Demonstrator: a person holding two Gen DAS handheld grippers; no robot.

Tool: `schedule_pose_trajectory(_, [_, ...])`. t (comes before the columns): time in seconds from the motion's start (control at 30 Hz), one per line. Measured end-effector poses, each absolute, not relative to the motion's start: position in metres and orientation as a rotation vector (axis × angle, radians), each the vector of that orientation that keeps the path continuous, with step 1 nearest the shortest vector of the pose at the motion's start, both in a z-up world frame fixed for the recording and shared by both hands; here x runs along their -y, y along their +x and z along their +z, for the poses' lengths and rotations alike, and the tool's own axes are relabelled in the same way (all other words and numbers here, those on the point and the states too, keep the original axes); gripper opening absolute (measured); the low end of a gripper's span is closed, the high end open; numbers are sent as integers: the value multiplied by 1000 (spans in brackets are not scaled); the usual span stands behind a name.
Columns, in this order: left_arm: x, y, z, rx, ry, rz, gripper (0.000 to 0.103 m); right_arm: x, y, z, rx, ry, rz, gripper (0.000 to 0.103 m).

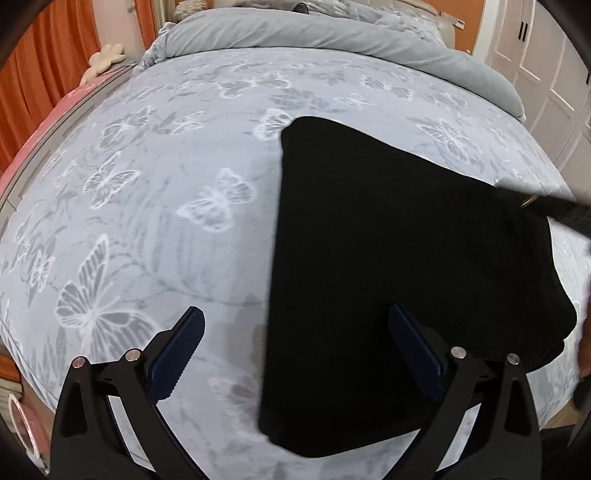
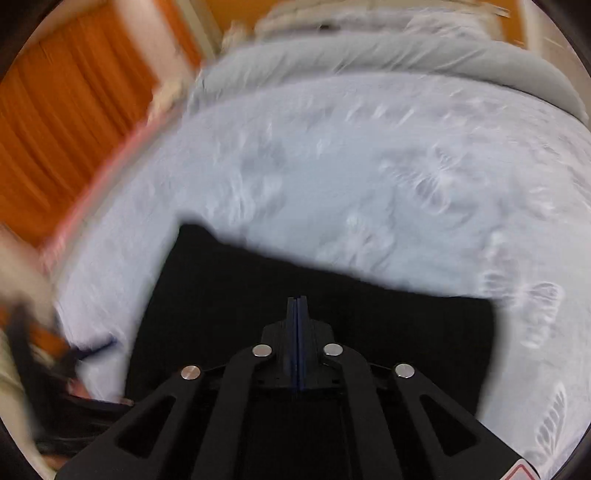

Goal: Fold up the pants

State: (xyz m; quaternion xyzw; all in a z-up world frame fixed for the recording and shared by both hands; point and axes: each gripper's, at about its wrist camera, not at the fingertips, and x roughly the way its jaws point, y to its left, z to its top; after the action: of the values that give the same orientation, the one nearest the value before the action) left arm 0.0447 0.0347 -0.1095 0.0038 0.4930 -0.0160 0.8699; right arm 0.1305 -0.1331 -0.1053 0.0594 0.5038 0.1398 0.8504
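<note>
One pair of black pants [image 1: 388, 266] lay on the bed, folded into a broad dark slab on the pale grey bedspread [image 1: 166, 184] printed with white butterflies. From the left wrist view the slab sat right of centre, its long left edge running straight down toward the camera, its near corner close to the foot of the bed.

The left gripper [image 1: 295, 332] hung above that left edge, jaws spread wide apart. Two blue ribbed pads showed, one finger [image 1: 177, 354] over bare bedspread, the other [image 1: 413, 350] over the black cloth. Nothing was between the pads; they gripped nothing.

The right gripper [image 2: 297, 306] had its two pads pressed flat together, no gap to be seen. It pointed down over the pants [image 2: 332, 332], which filled the lower middle of its own, badly blurred view. Whether any cloth was pinched between those pads could not be told: black fabric against black fingers, and everything smeared. In the left view a dark blurred bar [image 1: 554, 210] cut in from the right edge over the pants' far right side, probably part of that right tool.

Further back, one rumpled grey duvet [image 1: 332, 33] lay bunched across the head of the bed. Orange curtains [image 1: 44, 55] hung on the left, white panelled doors [image 1: 535, 74] stood on the right, and one flower-shaped cushion [image 1: 107, 57] sat by the bed's left edge.
</note>
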Motion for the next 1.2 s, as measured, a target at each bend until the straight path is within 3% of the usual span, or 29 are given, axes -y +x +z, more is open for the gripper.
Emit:
schedule_pose_trajectory(0.07, [-38, 43, -112, -1040, 10, -43, 97, 142, 143, -124, -1070, 196, 256, 0])
schedule_pose_trajectory(0.13, [-40, 40, -112, -1035, 11, -48, 97, 153, 139, -105, -1033, 316, 196, 0])
schedule_pose_trajectory(0.2, [-41, 35, -110, -1020, 31, -51, 97, 138, 123, -78, -958, 230, 223, 9])
schedule_pose_trajectory(0.3, [-39, 30, -105, -999, 59, -56, 97, 120, 108, -85, -991, 102, 225, 8])
schedule_pose_trajectory(0.33, [-39, 29, -104, -994, 65, -57, 97, 124, 111, -102, -1052, 63, 162, 0])
schedule_pose_trajectory(0.43, [-38, 26, -101, -986, 59, -67, 97, 156, 105, -105, -1045, 224, 135, 0])
schedule_pose_trajectory(0.57, [-33, 21, -93, -959, 59, -82, 97, 148, 54, -76, -961, 59, 170, 4])
schedule_pose_trajectory(0.7, [-24, 17, -90, -937, 78, -84, 97, 166, 36, -105, -1046, -7, 114, 0])
schedule_pose_trajectory(0.8, [-12, 14, -90, -923, 102, -90, 97, 187, 19, -90, -998, 57, 106, 0])
schedule_pose_trajectory(0.9, [-1, 11, -89, -897, 128, -84, 97, 195, -7, -79, -944, 54, 100, 7])
schedule_pose_trajectory(1.03, [12, 12, -92, -891, 154, -78, 97, 213, -5, -104, -1026, 61, 76, 6])
schedule_pose_trajectory(1.2, [-5, 21, -92, -945, 20, -133, 97, 254, -21, -83, -959, 201, 30, 23])
